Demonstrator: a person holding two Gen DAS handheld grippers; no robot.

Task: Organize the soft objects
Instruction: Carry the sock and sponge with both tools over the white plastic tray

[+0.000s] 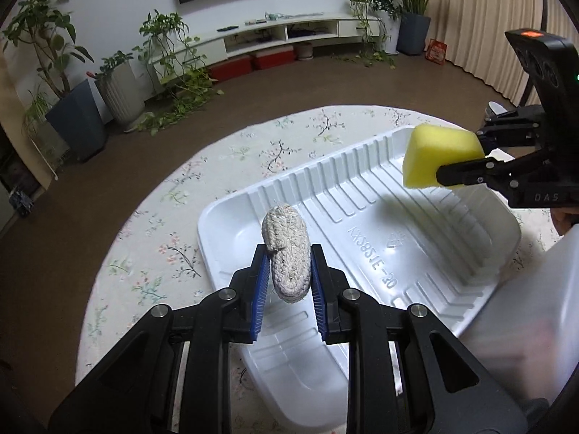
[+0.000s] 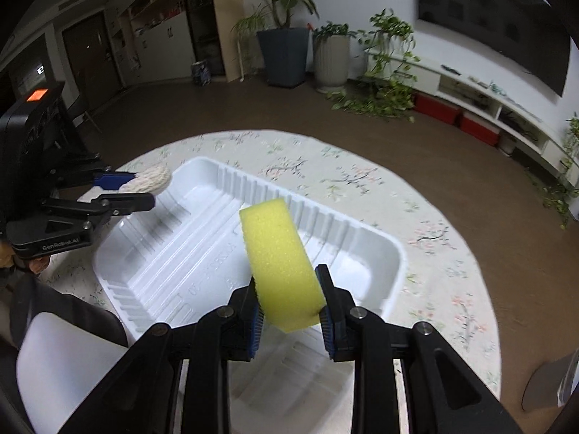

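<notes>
My left gripper [image 1: 289, 253] is shut on a beige woven pad [image 1: 287, 249] and holds it above the near left end of a white ribbed plastic tray [image 1: 362, 217]. My right gripper [image 2: 289, 275] is shut on a yellow sponge [image 2: 278, 256], held over the same tray [image 2: 202, 253]. In the left wrist view the sponge [image 1: 439, 157] hangs over the tray's far right corner with the right gripper [image 1: 459, 152] around it. From the right wrist view the left gripper [image 2: 135, 188] with the woven pad [image 2: 150, 182] hovers at the tray's left rim.
The tray lies on a round table with a floral cloth [image 1: 173, 224]. A white translucent container [image 1: 524, 318] stands at the near right edge. Brown floor surrounds the table, with potted plants [image 1: 119, 83] and a low white TV shelf [image 1: 275, 36] along the wall.
</notes>
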